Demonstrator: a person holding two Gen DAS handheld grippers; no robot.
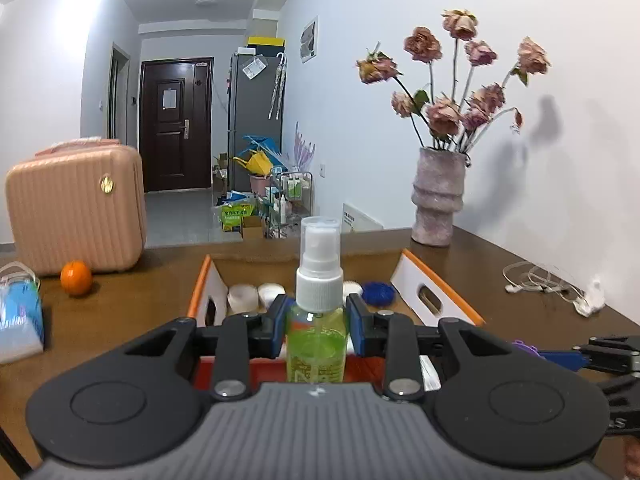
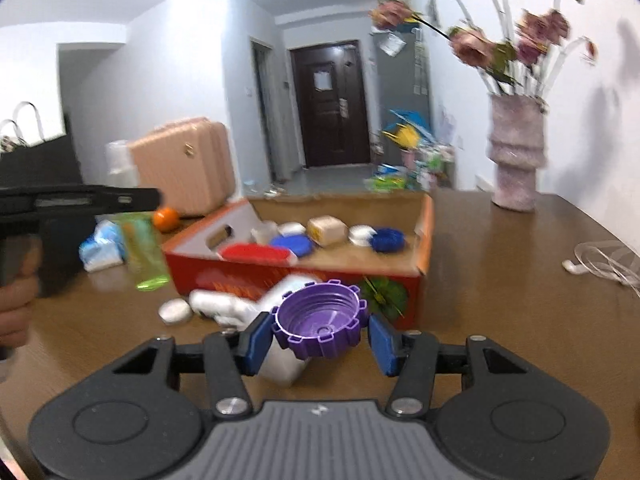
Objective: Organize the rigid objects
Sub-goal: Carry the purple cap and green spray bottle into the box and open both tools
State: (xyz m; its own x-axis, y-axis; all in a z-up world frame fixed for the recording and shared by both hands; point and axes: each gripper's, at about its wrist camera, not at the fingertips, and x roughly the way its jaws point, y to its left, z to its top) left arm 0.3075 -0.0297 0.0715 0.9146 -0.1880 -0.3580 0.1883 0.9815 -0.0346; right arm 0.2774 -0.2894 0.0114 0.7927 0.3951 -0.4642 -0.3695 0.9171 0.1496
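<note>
My left gripper (image 1: 316,326) is shut on a green spray bottle (image 1: 317,340) with a white pump top, held upright above the near edge of an open orange cardboard box (image 1: 436,296). The bottle (image 2: 144,252) also shows in the right wrist view, lifted to the left of the box (image 2: 424,232). My right gripper (image 2: 320,338) holds a purple notched cap (image 2: 322,320) between its blue pads; the left pad touches it and a small gap shows at the right pad. The box holds several lids and small jars, red, blue and white.
A white bottle (image 2: 256,312) and a small round tin (image 2: 175,311) lie on the brown table in front of the box. A vase of dried roses (image 1: 437,196), white earphone cables (image 1: 552,284), an orange (image 1: 76,277), a tissue pack (image 1: 18,316) and a pink case (image 1: 76,208) stand around.
</note>
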